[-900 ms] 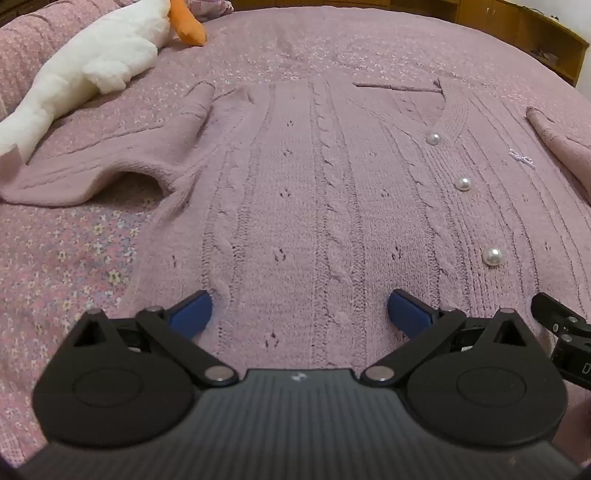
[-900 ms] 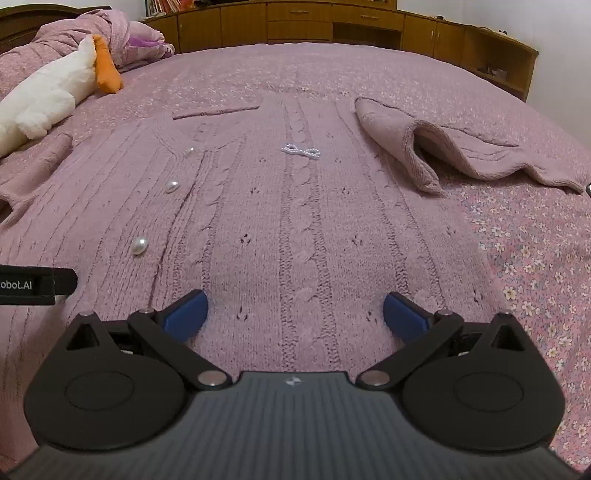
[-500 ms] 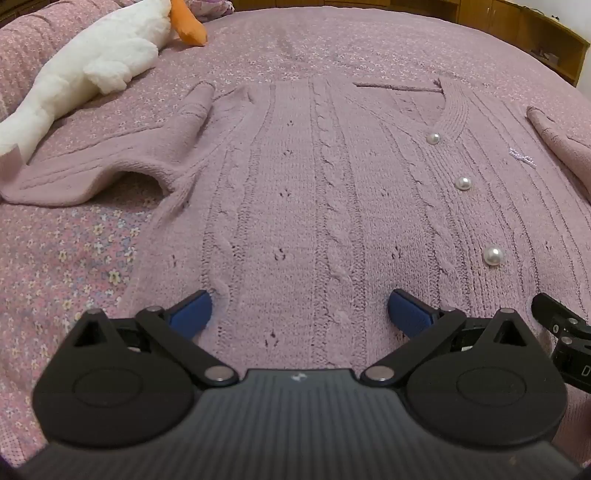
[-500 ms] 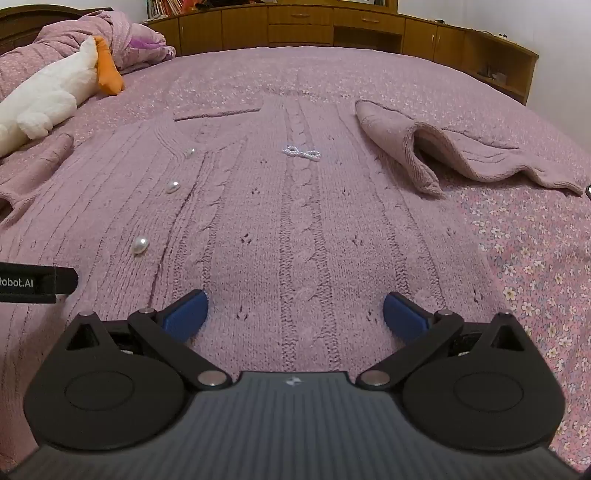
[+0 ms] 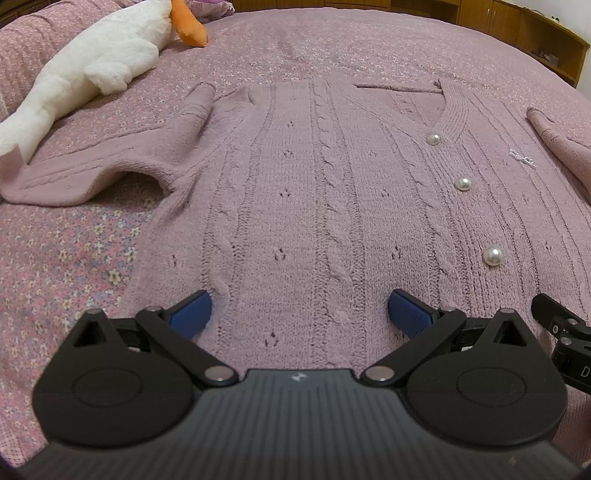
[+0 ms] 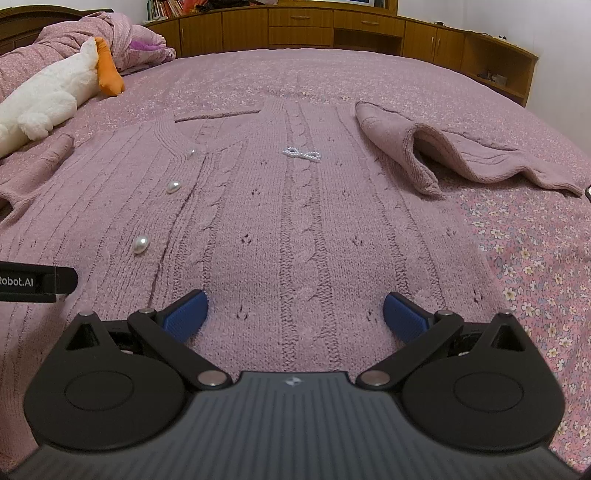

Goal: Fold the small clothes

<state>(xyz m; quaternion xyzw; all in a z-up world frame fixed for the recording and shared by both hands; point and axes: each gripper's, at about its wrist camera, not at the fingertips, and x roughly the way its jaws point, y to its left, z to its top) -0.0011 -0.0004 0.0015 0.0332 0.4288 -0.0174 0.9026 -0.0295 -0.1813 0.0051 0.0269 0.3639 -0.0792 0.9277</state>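
Observation:
A mauve cable-knit cardigan point(image 5: 317, 192) with pearl buttons point(image 5: 493, 255) lies spread front-up on the bed, also filling the right wrist view point(image 6: 295, 221). Its left sleeve point(image 5: 96, 162) stretches out to the left; its right sleeve point(image 6: 454, 155) lies rumpled to the right. A small beaded bow point(image 6: 301, 154) sits on the chest. My left gripper point(image 5: 299, 314) hovers open over the hem's left half, nothing between its blue pads. Over the hem's right half, my right gripper point(image 6: 293, 314) is likewise open and empty.
A white plush goose point(image 5: 92, 70) with an orange beak lies at the far left of the pink floral bedspread point(image 5: 66, 258). A bunched pink quilt point(image 6: 122, 40) sits behind it. Wooden cabinets point(image 6: 369, 33) line the far wall.

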